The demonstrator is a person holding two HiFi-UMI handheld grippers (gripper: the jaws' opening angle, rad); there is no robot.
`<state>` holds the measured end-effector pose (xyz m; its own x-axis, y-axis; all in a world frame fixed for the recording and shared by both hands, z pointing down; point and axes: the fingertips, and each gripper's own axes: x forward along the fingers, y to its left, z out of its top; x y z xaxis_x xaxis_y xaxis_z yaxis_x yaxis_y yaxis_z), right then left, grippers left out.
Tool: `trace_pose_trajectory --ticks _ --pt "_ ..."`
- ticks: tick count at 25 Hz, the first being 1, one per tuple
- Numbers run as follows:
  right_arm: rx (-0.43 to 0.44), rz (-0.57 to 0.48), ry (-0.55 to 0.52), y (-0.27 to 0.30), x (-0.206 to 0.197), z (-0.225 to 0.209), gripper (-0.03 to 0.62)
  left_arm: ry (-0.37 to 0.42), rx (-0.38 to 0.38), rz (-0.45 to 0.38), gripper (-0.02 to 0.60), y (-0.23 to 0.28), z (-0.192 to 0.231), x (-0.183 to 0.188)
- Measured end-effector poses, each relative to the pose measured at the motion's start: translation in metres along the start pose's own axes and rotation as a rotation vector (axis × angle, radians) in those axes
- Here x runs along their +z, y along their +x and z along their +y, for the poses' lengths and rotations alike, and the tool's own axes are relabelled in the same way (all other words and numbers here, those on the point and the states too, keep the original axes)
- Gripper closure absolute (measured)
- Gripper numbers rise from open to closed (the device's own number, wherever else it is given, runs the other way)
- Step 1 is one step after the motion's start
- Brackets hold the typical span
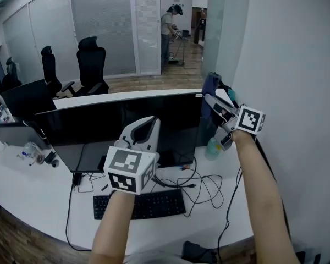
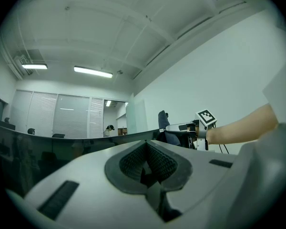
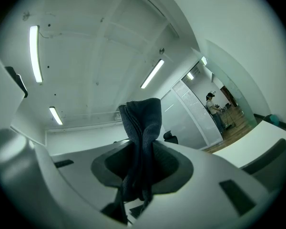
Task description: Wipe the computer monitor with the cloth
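Observation:
The wide black computer monitor [image 1: 99,126] stands on the white desk [image 1: 38,194]. My right gripper [image 1: 215,103] is at the monitor's upper right corner, shut on a dark blue cloth [image 1: 210,87] that sticks up above the screen's top edge. In the right gripper view the folded cloth [image 3: 144,128] is pinched between the jaws of the right gripper [image 3: 140,178]. My left gripper [image 1: 147,130] hovers in front of the screen's middle, shut with nothing in it. The left gripper view shows its pads [image 2: 133,162] closed together, the monitor's top edge [image 2: 62,147] and the cloth [image 2: 163,121] beyond.
A black keyboard [image 1: 140,205] and loose cables [image 1: 209,185] lie on the desk below the monitor. A green bottle [image 1: 213,147] stands beside the screen's right end. A white wall [image 1: 297,65] is close on the right. A second monitor [image 1: 25,98], office chairs [image 1: 93,65] and a distant person [image 1: 168,29] are behind.

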<state>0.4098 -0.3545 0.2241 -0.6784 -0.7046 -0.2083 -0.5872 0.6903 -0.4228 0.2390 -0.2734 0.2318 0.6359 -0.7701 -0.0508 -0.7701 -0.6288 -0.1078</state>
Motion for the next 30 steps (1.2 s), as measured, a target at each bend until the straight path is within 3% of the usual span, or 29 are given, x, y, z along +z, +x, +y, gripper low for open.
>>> trace_pose_trajectory --ticks 6,30 --pt "-0.044 0.071 -0.040 -0.005 -0.016 -0.007 0.480 0.008 -0.016 0.008 0.574 0.001 -0.002 -0.002" --pt "-0.060 0.107 -0.124 -0.019 -0.056 -0.020 0.479 -0.031 -0.080 0.016 0.572 0.008 -0.011 -0.010"
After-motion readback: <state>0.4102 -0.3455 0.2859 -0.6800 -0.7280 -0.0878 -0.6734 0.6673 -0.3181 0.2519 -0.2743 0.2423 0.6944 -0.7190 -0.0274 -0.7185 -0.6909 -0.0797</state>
